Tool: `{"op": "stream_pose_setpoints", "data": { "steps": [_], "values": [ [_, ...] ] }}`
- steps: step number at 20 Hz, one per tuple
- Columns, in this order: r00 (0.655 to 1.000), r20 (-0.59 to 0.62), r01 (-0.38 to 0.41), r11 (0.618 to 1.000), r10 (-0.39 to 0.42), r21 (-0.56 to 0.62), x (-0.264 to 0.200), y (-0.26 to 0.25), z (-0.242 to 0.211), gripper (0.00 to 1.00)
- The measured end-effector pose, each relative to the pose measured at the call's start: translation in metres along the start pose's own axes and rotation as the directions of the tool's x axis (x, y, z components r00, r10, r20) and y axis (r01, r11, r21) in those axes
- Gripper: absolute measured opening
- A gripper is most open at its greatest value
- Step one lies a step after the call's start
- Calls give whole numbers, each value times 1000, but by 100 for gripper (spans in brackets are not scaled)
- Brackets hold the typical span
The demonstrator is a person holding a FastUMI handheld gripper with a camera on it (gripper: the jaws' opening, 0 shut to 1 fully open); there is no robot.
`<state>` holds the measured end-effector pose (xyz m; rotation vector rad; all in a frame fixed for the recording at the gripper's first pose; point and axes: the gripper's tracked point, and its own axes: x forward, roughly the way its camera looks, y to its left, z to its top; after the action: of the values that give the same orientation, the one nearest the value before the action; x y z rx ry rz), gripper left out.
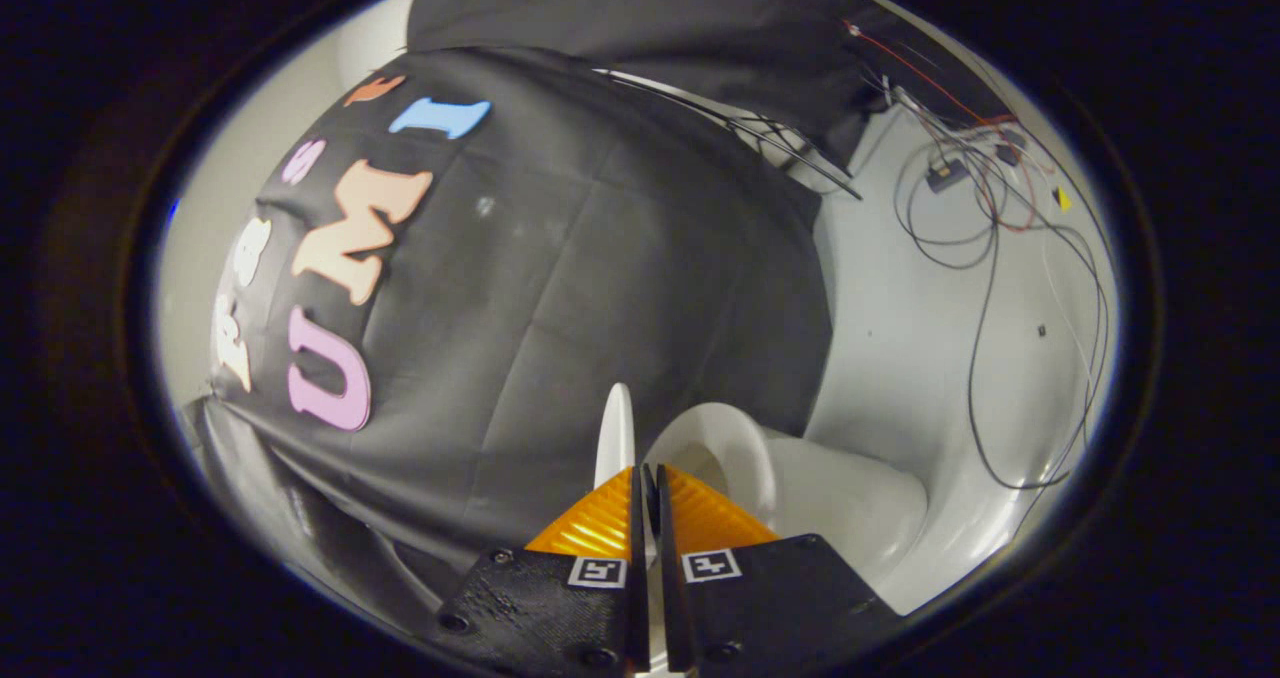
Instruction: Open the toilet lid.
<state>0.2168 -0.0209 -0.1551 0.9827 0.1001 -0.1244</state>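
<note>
Toilet lid (616, 430) seen edge-on, just a thin sliver rising beyond the fingertips; its lower part is hidden behind the fingers (596, 524). Gripper (646, 478) fingers nearly together on that lid edge, contact itself covered, grip can't be confirmed. Toilet bowl (730, 448) beside the lid: only part of the rim shows, near side blocked by the gripper body, inside too dark to tell. Cables (985, 218) on the floor well beyond the bowl, small parts among them too tiny to identify.
</note>
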Motion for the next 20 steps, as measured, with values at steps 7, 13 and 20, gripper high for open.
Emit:
{"op": "stream_pose_setpoints", "data": {
  "steps": [7, 13, 20],
  "values": [
    [994, -24, -105, 970, 102, -221, -6, 98, -6, 6],
    [990, -42, -144, 907, 138, -395, -12, 170, -29, 8],
    [988, -86, -156, 800, 130, -579, -12, 225, -60, 9]
  ]
}}
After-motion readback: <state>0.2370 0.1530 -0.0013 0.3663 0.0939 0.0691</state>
